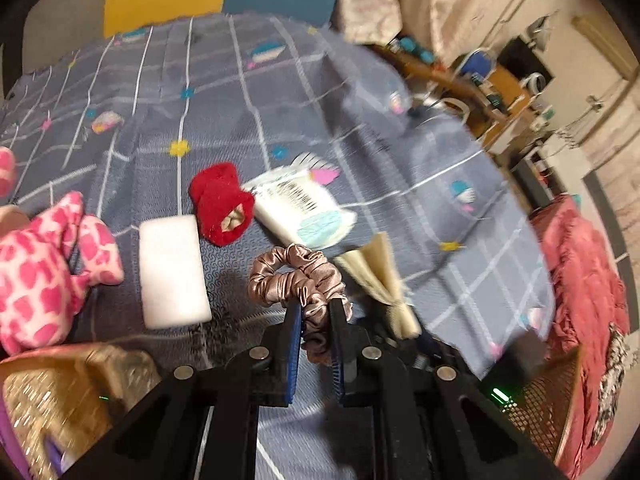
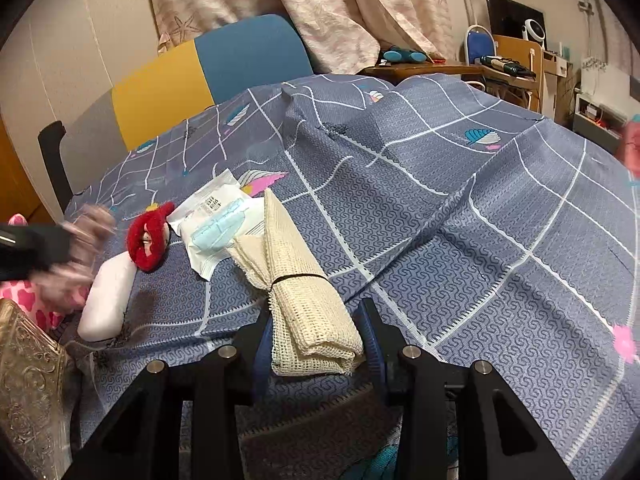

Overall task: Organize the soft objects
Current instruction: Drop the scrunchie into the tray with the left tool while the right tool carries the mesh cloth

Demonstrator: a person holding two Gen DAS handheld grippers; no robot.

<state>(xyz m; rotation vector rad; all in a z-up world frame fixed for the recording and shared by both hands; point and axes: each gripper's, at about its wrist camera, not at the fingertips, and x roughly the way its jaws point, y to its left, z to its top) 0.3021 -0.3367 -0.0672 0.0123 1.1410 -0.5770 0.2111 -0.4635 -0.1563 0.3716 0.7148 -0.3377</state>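
Observation:
My left gripper (image 1: 315, 316) is shut on a dusty-pink satin scrunchie (image 1: 296, 276), held just above the bed cover. My right gripper (image 2: 316, 332) is shut on a rolled cream mesh cloth (image 2: 300, 280) tied with a black band; the cloth also shows in the left wrist view (image 1: 380, 280). On the blue patterned bedspread (image 2: 440, 220) lie a red knit piece (image 1: 220, 204), a white foam block (image 1: 172, 272), a packet of face masks (image 1: 296, 204) and a pink spotted plush toy (image 1: 44, 276). The left gripper appears blurred at the left edge of the right wrist view (image 2: 40, 248).
A gold ornate box (image 2: 28, 392) stands at the near left; it also shows in the left wrist view (image 1: 60, 400). A wire basket (image 1: 548, 404) and a pink cloth (image 1: 588, 288) are at the right. A yellow and blue chair back (image 2: 208, 72) stands behind the bed.

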